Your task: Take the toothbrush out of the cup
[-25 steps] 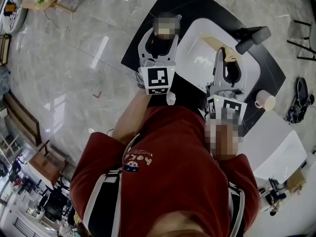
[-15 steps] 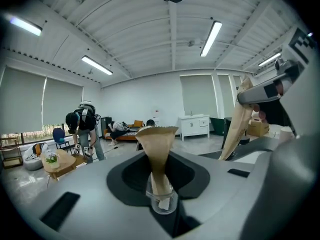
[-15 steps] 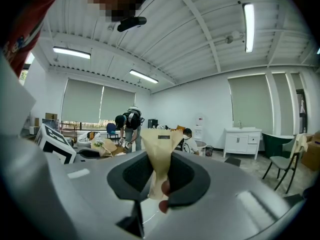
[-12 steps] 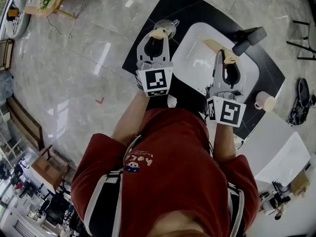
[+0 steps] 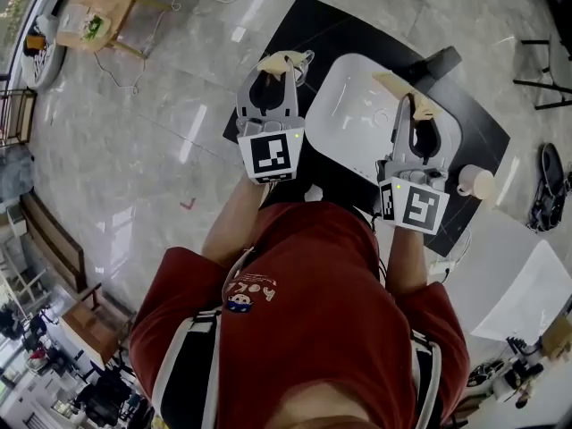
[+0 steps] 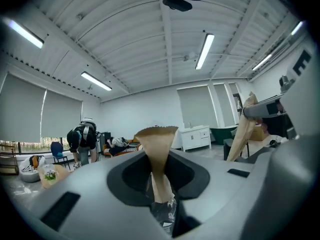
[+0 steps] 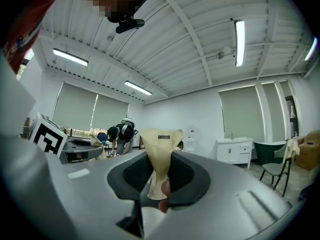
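In the head view my left gripper (image 5: 280,62) is held out over the dark counter, with a clear cup (image 5: 303,58) at its taped tips. In the left gripper view my left gripper (image 6: 156,134) has its jaws closed on a clear, crumpled-looking piece of that cup (image 6: 165,212). My right gripper (image 5: 407,96) hovers over the white basin (image 5: 349,119). In the right gripper view my right gripper (image 7: 161,136) has its jaws together on a thin pinkish thing, seemingly the toothbrush (image 7: 163,188). Most of that thing is hidden.
A black faucet (image 5: 440,59) stands behind the basin. On the dark counter (image 5: 268,34), at its right end, sits a roll of tape (image 5: 476,181). The person's red-shirted body fills the lower head view. People stand far off in the room (image 6: 82,140).
The left jaws, wide open a second ago, have closed on the cup. Both grippers have moved up the picture, the left one carrying the cup with it.
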